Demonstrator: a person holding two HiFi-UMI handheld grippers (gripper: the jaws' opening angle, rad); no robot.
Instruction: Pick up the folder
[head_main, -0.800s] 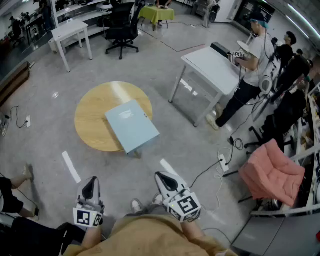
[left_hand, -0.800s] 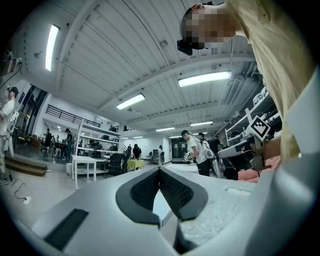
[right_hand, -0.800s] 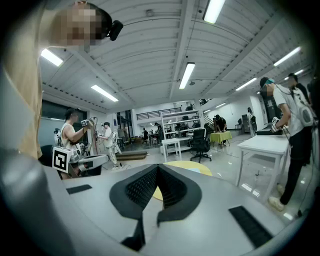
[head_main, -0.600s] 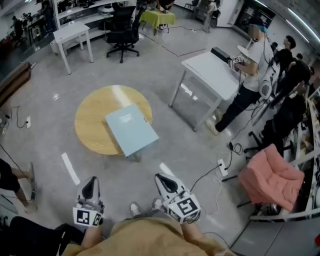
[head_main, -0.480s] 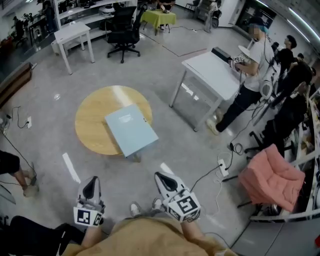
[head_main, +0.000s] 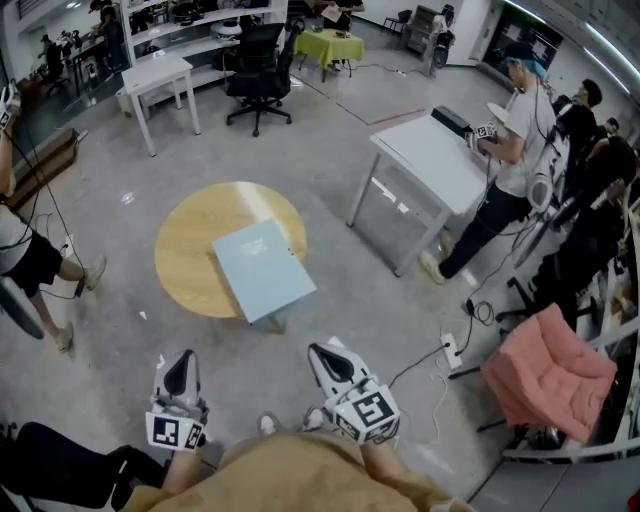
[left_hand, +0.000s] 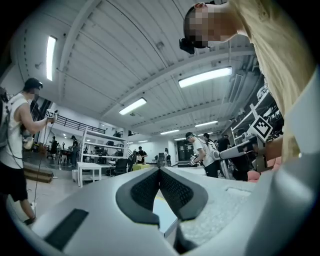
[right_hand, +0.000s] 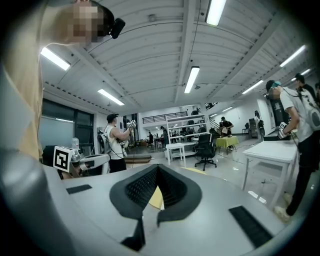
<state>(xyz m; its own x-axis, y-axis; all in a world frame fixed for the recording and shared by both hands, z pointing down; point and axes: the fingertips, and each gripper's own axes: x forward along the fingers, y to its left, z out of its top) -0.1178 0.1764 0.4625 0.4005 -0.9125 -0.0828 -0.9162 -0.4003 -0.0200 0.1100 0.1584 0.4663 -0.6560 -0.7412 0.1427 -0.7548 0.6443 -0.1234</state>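
Lying: the folder (head_main: 263, 270) — pale blue, closed, flat — is seen on the round table (head_main: 190, 250), on its near right part, with one corner carried past the rim.
Table top: wood, round, set on grey floor; it is placed ahead of both grippers and well apart from them.
Left gripper (head_main: 181, 360): held low at the lower left of the head view and pointed toward the table. In its own view the pads (left_hand: 145, 190) are clenched, the tips are touching, and nothing is gripped.
Right gripper (head_main: 323, 351): held at the lower centre and angled toward the folder. Its pads (right_hand: 175, 187) are pressed tip to tip, and nothing is gripped.
Gap under the tips: a pale blue strip is seen through it in the left gripper view and a yellow strip in the right gripper view — what each belongs to cannot be told.
Marker cubes: one is carried at the back of each gripper, close to the person's body.
Contact: the folder is touched by neither gripper.
Surroundings: a white table (head_main: 430, 150) is set to the right of the round one, with a person (head_main: 510, 130) stood at its far side. A pink chair (head_main: 545, 365) is seen at the right edge and a black office chair (head_main: 255, 55) at the back.
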